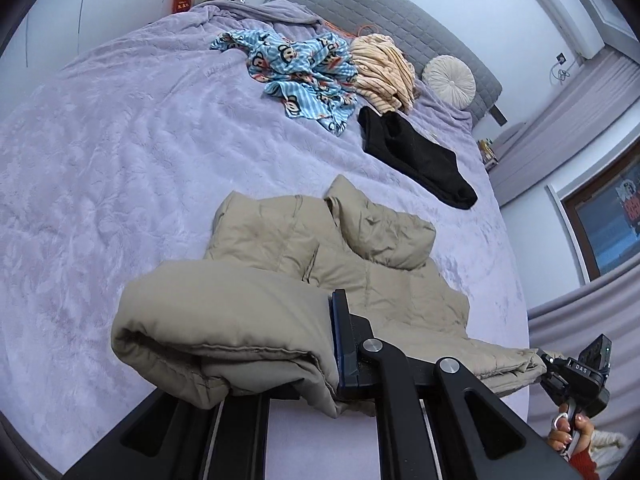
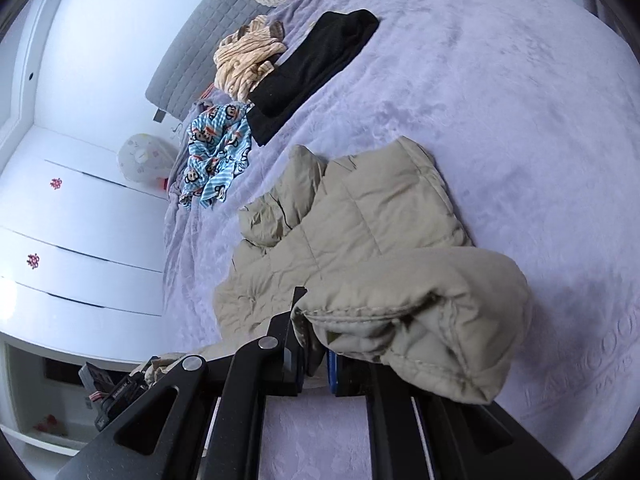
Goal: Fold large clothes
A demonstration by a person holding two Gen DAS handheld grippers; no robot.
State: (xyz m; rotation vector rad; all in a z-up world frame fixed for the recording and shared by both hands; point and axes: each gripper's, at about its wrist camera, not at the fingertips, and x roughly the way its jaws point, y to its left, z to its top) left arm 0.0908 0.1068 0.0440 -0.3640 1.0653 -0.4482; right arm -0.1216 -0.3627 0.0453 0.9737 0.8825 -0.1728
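The left tool [image 1: 316, 344] is pinching a thick rolled hem of the beige padded jacket [image 1: 320, 248], the cloth bulging out to the left of its one visible finger and held above the bed. The right tool [image 2: 316, 344] is likewise pressed together on the other corner of that hem, with the fabric draped over its right finger and hanging toward the near right.

Between the two grips the jacket's lower edge is lifted, while the rest of the garment lies on the lilac bedspread [image 1: 100, 160], its sleeve folded across the chest. Farther off on the bed sit a black garment [image 1: 416, 156], a blue cartoon-print garment [image 1: 304, 76] and a peach striped garment [image 1: 384, 72], bunched near the grey headboard [image 1: 400, 12] beside a round cream cushion [image 1: 449, 77].
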